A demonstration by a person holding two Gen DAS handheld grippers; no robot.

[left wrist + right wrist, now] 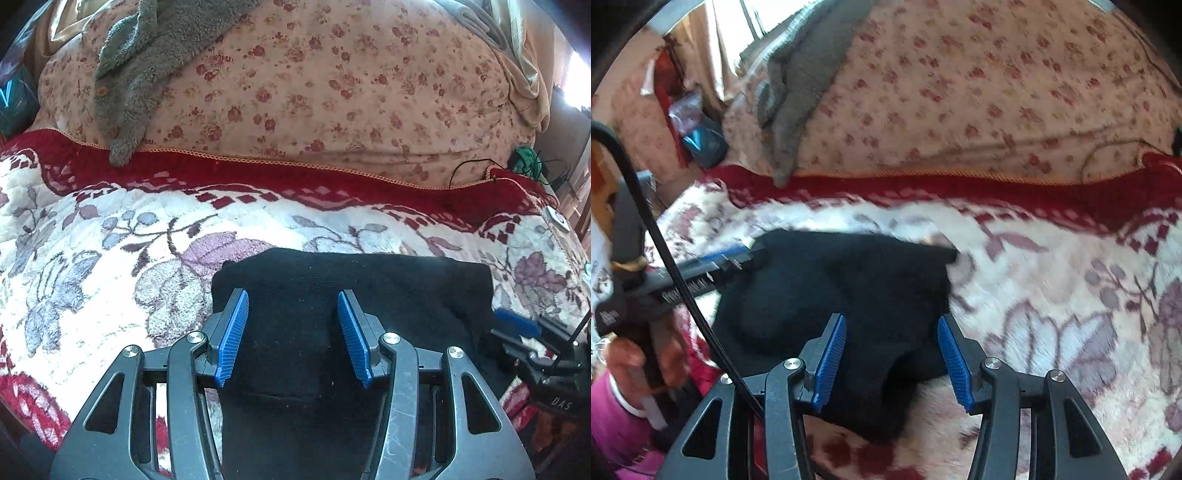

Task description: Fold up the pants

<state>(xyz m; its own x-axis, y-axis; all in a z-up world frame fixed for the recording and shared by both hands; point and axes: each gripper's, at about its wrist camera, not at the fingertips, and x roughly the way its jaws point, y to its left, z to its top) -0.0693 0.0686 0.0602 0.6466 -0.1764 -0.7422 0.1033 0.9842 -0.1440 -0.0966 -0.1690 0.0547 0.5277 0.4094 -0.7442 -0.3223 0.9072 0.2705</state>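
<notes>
The black pants (351, 291) lie folded into a compact bundle on the floral blanket (110, 240). My left gripper (293, 334) is open above the bundle's near left part, its blue pads apart and holding nothing. My right gripper (892, 360) is open over the bundle's near right edge, also holding nothing. The pants show in the right wrist view (849, 288) as a dark folded mass. The right gripper shows at the right edge of the left wrist view (524, 332). The left gripper shows at the left of the right wrist view (701, 269), held by a hand.
A flowered quilt (332, 92) is piled behind the blanket's red border, with a grey fleece garment (136, 74) draped on it. A black cable (465, 170) and green cord lie at the far right. A black cable (665, 258) hangs beside the left gripper.
</notes>
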